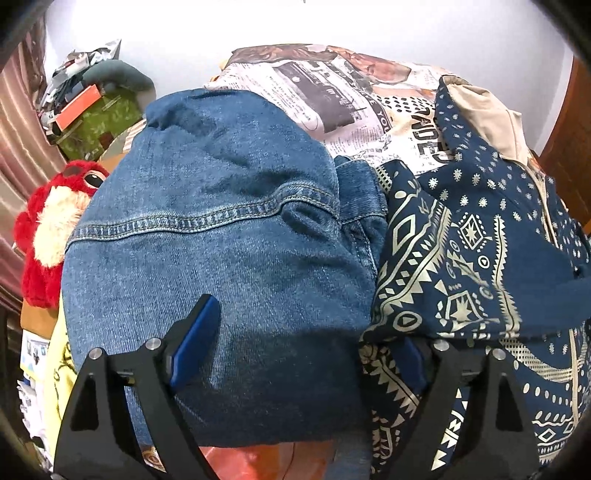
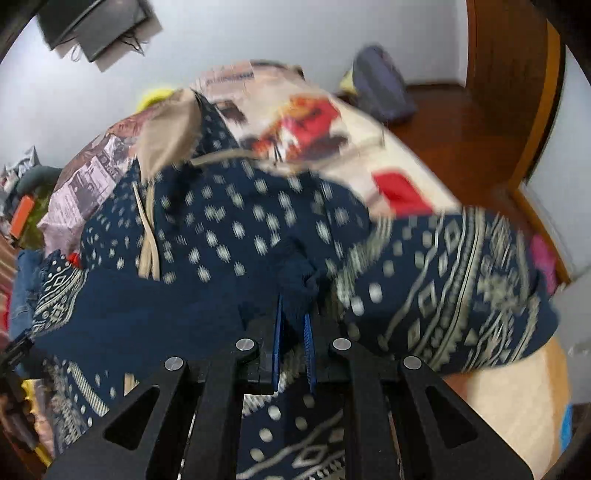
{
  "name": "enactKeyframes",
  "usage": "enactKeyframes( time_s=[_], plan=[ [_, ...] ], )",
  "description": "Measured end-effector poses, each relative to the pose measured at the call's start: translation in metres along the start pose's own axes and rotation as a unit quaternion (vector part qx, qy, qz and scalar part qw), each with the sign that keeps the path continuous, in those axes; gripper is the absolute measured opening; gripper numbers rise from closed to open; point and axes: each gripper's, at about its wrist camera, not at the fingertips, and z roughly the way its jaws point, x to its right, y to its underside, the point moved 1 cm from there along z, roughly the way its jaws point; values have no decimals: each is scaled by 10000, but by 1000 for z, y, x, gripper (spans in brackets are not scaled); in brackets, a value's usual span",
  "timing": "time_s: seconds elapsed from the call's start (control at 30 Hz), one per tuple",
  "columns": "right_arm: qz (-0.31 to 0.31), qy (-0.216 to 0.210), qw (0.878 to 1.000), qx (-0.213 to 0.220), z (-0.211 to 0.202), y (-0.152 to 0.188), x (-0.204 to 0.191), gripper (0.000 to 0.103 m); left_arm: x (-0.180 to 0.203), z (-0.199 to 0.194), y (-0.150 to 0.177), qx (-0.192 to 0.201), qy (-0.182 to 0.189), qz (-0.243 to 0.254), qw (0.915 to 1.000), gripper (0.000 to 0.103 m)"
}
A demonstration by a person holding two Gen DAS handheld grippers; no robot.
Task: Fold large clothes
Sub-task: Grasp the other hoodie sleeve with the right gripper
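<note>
Your right gripper pinches the navy patterned jacket; your left gripper stands spread above folded denim. Keep that pinch firm. Pull the fabric taut.

A red plush toy with a cream face sits at the left edge, beside a pinkish striped curtain. Behind it lies a cluttered heap with a green patterned bag, an orange flat box and a grey-green cushion. A newspaper-print bedsheet covers the bed. On the plain white wall hangs a dark flat screen. A grey-purple bag rests on the brown wooden floor, near a wooden door frame.
</note>
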Motion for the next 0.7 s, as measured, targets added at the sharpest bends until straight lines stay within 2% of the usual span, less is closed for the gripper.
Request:
enactKeyframes(
  time_s=[0.1,0.23,0.47,0.7],
  plan=[
    [-92,30,9998,-170,3,9,5,10,6,-1,2,-43,-64,193,9998,88],
    [-244,51,9992,-313,-4,17,5,10,12,-7,7,-177,31,434,9989,88],
    [-706,201,9973,51,-40,23,0,10,26,-31,26,-424,261,1038,9934,87],
    [-671,459,9967,51,-50,20,7,10,40,-78,32,-163,613,1322,9892,87]
  ],
)
